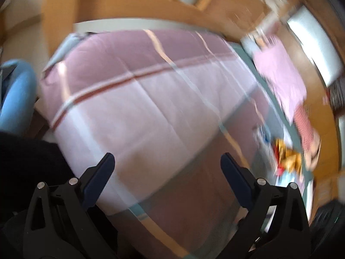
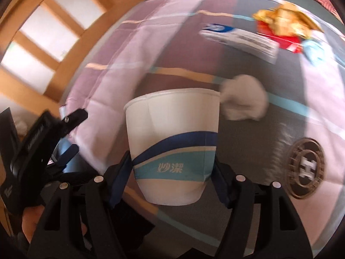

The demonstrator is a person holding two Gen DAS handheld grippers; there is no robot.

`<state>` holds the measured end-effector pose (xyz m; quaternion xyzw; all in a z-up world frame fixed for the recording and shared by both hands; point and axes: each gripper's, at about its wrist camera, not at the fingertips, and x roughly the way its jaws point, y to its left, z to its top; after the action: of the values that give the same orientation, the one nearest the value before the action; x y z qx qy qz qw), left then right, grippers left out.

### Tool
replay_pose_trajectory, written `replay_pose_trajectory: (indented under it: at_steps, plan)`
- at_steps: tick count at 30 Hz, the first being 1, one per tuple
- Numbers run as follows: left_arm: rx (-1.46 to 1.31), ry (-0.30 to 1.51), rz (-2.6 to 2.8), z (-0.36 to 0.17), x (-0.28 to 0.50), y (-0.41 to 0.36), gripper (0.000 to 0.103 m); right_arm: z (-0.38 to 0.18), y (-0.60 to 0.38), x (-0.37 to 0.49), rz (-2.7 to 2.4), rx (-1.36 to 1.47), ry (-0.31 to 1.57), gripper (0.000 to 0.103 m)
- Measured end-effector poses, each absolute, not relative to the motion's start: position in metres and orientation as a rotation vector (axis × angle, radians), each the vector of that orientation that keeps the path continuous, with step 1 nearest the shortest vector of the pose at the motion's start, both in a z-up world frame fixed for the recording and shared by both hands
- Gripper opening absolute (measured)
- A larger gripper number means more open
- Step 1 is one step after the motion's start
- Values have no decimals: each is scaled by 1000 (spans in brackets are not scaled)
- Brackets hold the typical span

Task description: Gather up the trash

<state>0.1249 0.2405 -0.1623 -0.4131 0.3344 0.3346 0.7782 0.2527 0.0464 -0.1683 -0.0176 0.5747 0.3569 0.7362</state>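
Note:
My right gripper (image 2: 172, 168) is shut on a white paper cup (image 2: 172, 129) with blue and teal stripes, held upright above the bed. Behind the cup a crumpled white tissue (image 2: 244, 103) lies on the bedspread. Farther back lie a white and blue toothpaste box (image 2: 239, 37), a red and yellow snack wrapper (image 2: 282, 27) and a pale blue scrap (image 2: 313, 49). My left gripper (image 1: 167, 164) is open and empty over the pink bedspread (image 1: 140, 90); the wrapper pile (image 1: 286, 157) shows blurred at its right. The left gripper (image 2: 64, 129) also shows at the left of the right wrist view.
The bed carries a pink, brown and grey patterned cover (image 2: 107, 75) with a round H logo (image 2: 306, 164). A wooden headboard and frame (image 1: 151, 8) run behind it. A blue object (image 1: 17, 95) stands at the left. A pink pillow (image 1: 282, 75) lies far right.

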Motion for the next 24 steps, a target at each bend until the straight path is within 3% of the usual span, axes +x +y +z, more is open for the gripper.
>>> replay_pose_trajectory:
  at_steps: [2,8,14,17,20,24]
  plan:
    - [-930,706,742,-164,119,245,98,-164,57,253,814,-46,1241,78]
    - [-932,779,708,-174,128,246,98,-138,37,286,576,51,1003,78]
    - [-906,808,675,-176,135,238,98,-192,32,333,334,2,1149,77]
    - [-899,824,667,-178,138,237,98,-206,44,330,362,-44,1165,57]
    - [-902,828,668,-179,140,236,98,-204,49,329,393,-42,1150,29]
    - [-882,830,662,-179,142,235,98,-195,35,331,352,-1,1132,24]
